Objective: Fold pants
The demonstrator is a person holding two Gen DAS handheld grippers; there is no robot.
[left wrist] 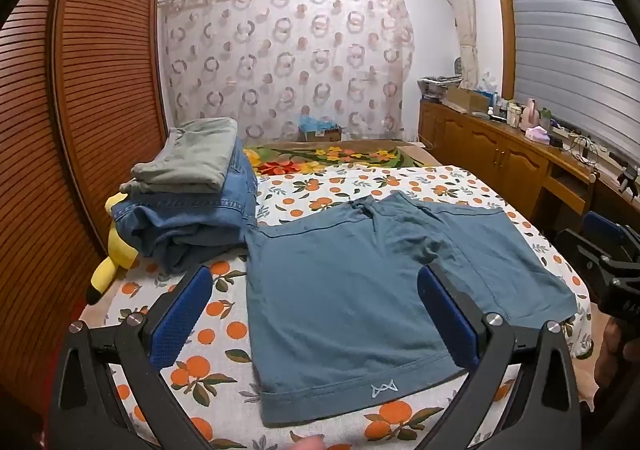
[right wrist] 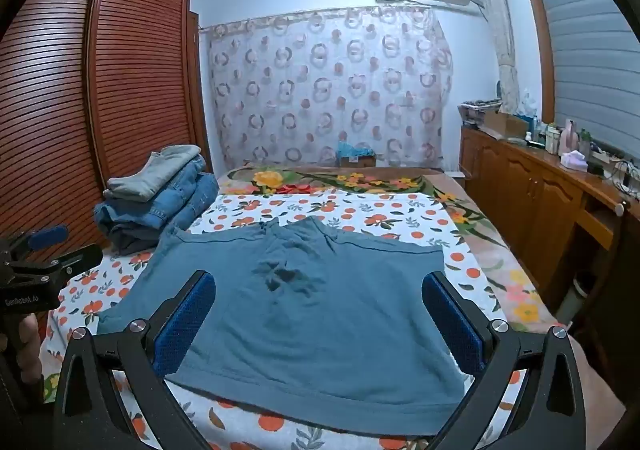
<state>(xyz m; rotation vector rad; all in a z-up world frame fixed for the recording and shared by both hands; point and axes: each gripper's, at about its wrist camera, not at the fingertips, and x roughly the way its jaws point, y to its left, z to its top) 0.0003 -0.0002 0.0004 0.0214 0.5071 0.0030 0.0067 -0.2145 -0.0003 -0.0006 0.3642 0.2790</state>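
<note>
The teal-blue shorts lie flat on the bed sheet with orange-fruit print. The waistband with its drawstring is at the far side and the two leg hems point toward the cameras, so the wider axis runs left to right across the bed. The cloth is plain knit, with some wrinkles near the crotch and a small pale logo on the near hem. To their left sits a stack of folded jeans.

The left gripper and the right gripper both hover over the near hem with jaws fully spread, pinching nothing. In the right wrist view the left gripper's body shows the writing "GenRobot.AI".
</note>
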